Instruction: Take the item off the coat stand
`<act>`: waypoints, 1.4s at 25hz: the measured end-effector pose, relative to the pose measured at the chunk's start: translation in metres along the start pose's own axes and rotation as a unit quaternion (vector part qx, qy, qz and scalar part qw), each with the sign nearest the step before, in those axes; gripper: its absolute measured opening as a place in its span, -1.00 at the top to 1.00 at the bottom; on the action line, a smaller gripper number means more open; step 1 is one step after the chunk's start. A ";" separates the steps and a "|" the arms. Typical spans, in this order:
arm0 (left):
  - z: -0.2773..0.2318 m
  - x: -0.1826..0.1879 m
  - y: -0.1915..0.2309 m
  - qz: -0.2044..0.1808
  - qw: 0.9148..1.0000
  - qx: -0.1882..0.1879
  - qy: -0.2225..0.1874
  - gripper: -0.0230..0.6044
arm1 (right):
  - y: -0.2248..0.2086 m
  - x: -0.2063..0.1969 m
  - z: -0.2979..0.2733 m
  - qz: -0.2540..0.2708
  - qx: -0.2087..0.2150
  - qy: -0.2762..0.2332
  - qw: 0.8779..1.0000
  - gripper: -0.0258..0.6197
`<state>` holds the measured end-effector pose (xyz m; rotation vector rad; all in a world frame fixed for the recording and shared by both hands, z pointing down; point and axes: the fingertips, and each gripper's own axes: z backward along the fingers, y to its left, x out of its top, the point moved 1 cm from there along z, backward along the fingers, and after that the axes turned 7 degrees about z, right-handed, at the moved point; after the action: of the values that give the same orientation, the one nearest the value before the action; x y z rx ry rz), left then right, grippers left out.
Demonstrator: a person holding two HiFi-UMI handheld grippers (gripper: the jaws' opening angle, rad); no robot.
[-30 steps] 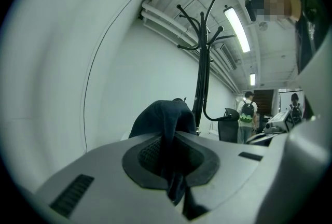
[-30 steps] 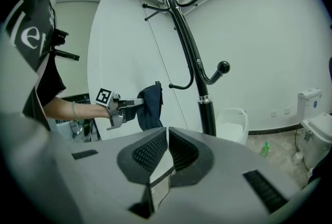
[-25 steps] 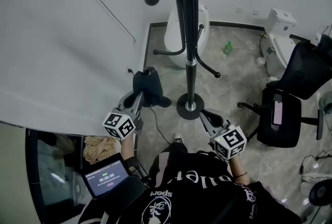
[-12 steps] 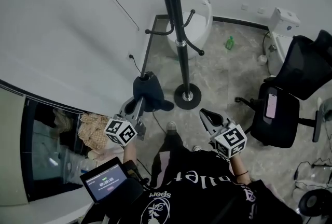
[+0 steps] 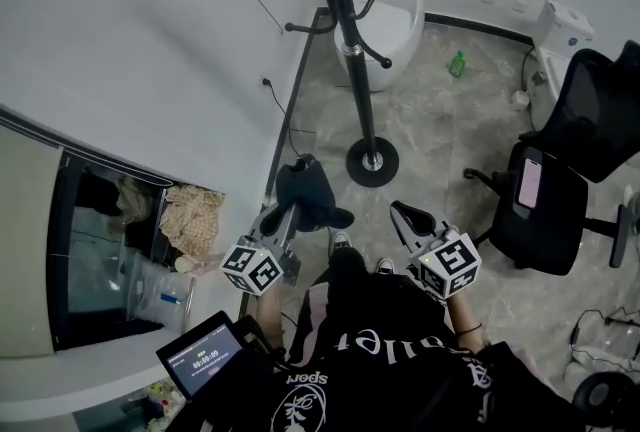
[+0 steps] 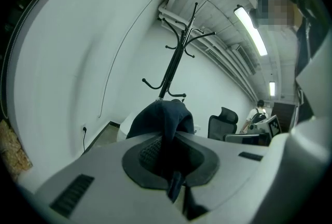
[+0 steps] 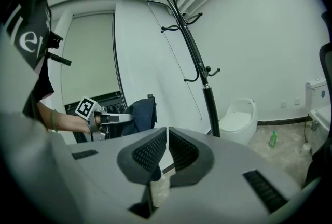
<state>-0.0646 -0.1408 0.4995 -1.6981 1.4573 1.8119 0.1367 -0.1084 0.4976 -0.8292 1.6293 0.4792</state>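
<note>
- Clearly has the cap [image 5: 312, 195] off the coat stand [image 5: 345, 30]: pinched in the left tool [image 5: 288, 218], low and just left of centre in the head view.
- Shows the left tool closed nearly all the way on a fold of the dark cloth, which is bunched between the pads and draped over the jaw tips, with a strip hanging below in the left gripper view.
- Holds the right tool [image 5: 405, 217] level at lower right of centre, pads almost meeting with nothing between them, beside the left tool and apart from the cap.
- Places the coat stand in the upper middle of the head view, pole slanting out of the top edge, round base on the floor [image 5: 440, 130] near the cap, up and to its right. Hooks bare in both gripper views and well apart from the cloth.
- Turns on one relation: cap straight ahead of the left tool's jaws, hanging forward and down from them, brim end toward the right of the frame, stand beyond it.
- Makes the left hand the nearer by far, being the one with the grip; leaves the right tool free to help.
- Looks, as a judgement, like removal done; calls next only for carrying the cap clear or setting it down, with no surface for that plainly in view.
- Could slip: a narrow pinch on loose cloth, most of the cap hanging outside the jaws.
</note>
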 end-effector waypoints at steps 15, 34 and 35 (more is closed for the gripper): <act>0.060 -0.026 -0.030 0.005 1.000 -0.015 0.002 0.87 | 0.075 -0.022 -0.001 -0.004 0.045 0.014 0.999 0.85; 0.214 0.015 0.054 -0.034 0.992 -0.121 -0.008 0.87 | 0.219 0.003 -0.052 -0.015 -0.054 -0.029 0.998 0.85; 0.220 0.015 0.061 -0.037 0.991 -0.127 -0.001 0.87 | 0.227 0.002 -0.054 -0.013 -0.061 -0.033 0.998 0.85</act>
<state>-0.2460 -0.0041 0.4744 -1.8387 1.1851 2.0286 -0.0676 0.0032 0.4783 -0.9146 1.5392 0.5868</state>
